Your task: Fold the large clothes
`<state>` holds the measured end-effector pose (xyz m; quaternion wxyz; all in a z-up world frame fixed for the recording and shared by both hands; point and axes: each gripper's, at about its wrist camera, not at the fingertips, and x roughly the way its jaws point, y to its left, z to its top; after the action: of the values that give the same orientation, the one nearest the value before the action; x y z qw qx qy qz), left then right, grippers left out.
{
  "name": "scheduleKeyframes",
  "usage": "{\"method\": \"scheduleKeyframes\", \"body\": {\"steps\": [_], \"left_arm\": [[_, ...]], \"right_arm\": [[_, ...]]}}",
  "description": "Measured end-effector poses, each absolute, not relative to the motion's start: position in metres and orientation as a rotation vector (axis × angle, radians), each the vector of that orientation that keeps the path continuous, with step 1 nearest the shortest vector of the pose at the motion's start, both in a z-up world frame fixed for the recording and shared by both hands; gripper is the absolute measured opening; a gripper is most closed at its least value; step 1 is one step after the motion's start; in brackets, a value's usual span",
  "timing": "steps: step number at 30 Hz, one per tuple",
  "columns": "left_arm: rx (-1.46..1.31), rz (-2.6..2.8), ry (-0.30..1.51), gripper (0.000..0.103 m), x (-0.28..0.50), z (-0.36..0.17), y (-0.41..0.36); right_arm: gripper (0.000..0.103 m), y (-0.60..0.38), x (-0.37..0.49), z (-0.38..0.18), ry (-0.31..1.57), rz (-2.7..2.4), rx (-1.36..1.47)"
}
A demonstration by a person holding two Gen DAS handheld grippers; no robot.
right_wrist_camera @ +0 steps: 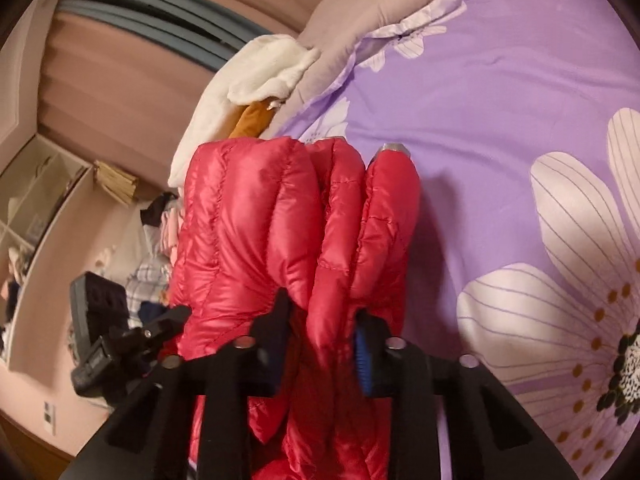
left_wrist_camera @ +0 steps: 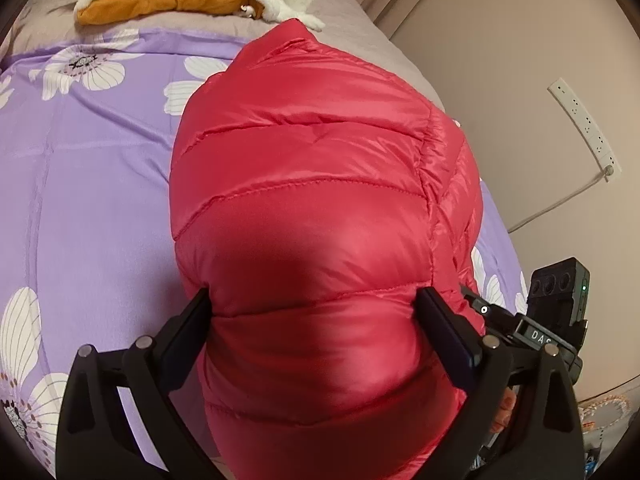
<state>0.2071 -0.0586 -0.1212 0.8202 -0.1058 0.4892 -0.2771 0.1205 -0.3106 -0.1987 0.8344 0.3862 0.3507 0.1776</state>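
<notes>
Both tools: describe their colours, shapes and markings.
Left tool: matte black angular frame, round silver pins, dark flat pads. Right tool: the same black frame and silver pins, with a ribbed blue pad on one finger. No cables or sleeves visible.

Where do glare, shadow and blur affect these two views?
Left wrist view: sheen on the red puffer jacket, a dark shadow patch low on it near the left gripper, strong fisheye bending of the floral quilt. Right wrist view: glossy highlights on the jacket's bunched folds held by the right gripper; the room behind looks soft.
</notes>
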Motion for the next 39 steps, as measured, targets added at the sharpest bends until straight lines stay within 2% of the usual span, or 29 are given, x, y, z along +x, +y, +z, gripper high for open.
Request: {"method": "scheduleKeyframes", "body": {"steps": [5, 11, 26, 32, 39], "left_arm": [[-0.187, -0.599, 0.994, 0.093, 0.192, -0.116, -0.056], [-0.23, -0.572, 0.942, 0.089, 0.192, -0.098, -0.03], [-0.266, -0.375, 0.828, 0.088, 0.207, -0.052, 0.079], [-0.28, -0.308, 0.84, 0.088, 0.232, -0.066, 0.109], [-0.259, -0.246, 0.941, 0.09, 0.243, -0.11, 0.109]], "right_arm": [[0.019, -0.306, 0.121, -0.207, 0.741, 0.424, 0.853], [0.018, -0.28, 0.123, -0.184, 0.693, 0.501, 0.798], [0.017, -0.179, 0.19, -0.143, 0.62, 0.739, 0.744], [0.017, -0.141, 0.221, -0.141, 0.628, 0.784, 0.694], [0.018, -0.13, 0.237, -0.183, 0.75, 0.737, 0.693]]}}
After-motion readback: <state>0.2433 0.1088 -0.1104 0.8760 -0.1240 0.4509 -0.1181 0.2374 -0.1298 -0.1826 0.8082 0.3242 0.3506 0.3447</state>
